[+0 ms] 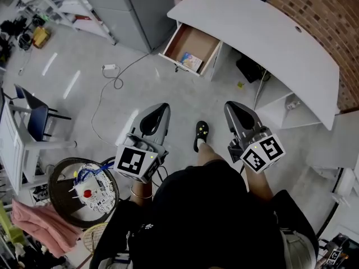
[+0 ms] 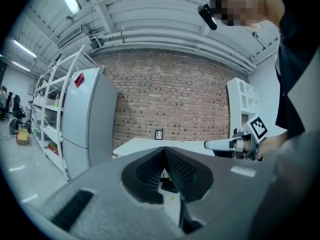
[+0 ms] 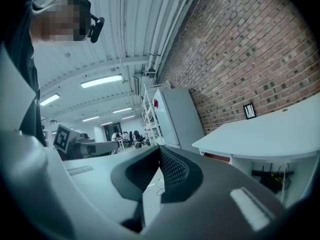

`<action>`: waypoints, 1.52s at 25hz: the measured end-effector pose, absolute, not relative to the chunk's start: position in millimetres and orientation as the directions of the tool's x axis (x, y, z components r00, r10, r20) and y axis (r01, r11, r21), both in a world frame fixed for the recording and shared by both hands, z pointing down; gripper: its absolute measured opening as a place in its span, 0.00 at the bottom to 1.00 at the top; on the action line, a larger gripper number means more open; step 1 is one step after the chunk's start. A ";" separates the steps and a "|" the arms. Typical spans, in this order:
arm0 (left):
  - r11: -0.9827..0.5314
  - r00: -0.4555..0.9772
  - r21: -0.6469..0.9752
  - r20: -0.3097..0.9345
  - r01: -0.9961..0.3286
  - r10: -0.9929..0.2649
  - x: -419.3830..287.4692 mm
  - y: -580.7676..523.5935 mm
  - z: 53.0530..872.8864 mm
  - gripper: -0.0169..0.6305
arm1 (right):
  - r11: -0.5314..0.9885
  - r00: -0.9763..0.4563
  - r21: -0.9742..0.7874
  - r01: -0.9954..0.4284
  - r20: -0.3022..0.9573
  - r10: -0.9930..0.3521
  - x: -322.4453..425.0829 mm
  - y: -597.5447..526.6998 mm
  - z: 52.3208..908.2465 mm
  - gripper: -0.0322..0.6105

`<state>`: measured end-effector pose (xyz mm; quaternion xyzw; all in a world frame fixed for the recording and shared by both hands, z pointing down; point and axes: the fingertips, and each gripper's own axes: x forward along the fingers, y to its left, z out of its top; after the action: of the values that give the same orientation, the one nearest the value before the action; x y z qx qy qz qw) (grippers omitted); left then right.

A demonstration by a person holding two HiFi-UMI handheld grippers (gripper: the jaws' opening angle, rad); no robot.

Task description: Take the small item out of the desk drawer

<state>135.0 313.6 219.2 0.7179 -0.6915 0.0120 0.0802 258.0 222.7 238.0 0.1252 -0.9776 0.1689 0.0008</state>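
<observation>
Small item (image 1: 191,61): 1, in drawer (image 1: 188,40).

We wear a loose black top (image 1: 207,217) that fills the head view's six o'clock, and a black shoe (image 1: 201,134) with pale dots shows near the centre. Our left gripper (image 1: 163,107), towards eight o'clock, and our right gripper (image 1: 230,106), towards four o'clock, are smooth grey shells with dark ribbed pads (image 2: 180,171) inside, each carrying a white cube (image 1: 134,161) printed with black square markers. A small black camera (image 2: 206,15) sits at our head, at one o'clock in the left gripper view.
</observation>
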 end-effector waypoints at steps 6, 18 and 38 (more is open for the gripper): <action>-0.041 0.053 0.092 0.129 -0.995 -0.990 115.9 272.7 220.9 0.02 | 0.901 -0.965 -0.347 -0.260 0.052 -0.259 243.1 182.1 247.1 0.06; -0.040 0.050 0.069 0.151 -0.997 -0.987 80.8 186.9 220.0 0.02 | 0.905 -0.967 -0.342 -0.252 0.057 -0.248 208.3 97.1 245.7 0.06; 0.019 -0.007 0.076 0.153 -0.997 -0.988 37.7 96.7 224.4 0.02 | 0.913 -0.975 -0.344 -0.220 0.050 -0.216 166.8 0.2 251.6 0.06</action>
<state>37.7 96.7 224.4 0.7000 -0.7090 0.0266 0.0814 166.8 0.2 251.6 0.1117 -0.9779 0.1764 0.0056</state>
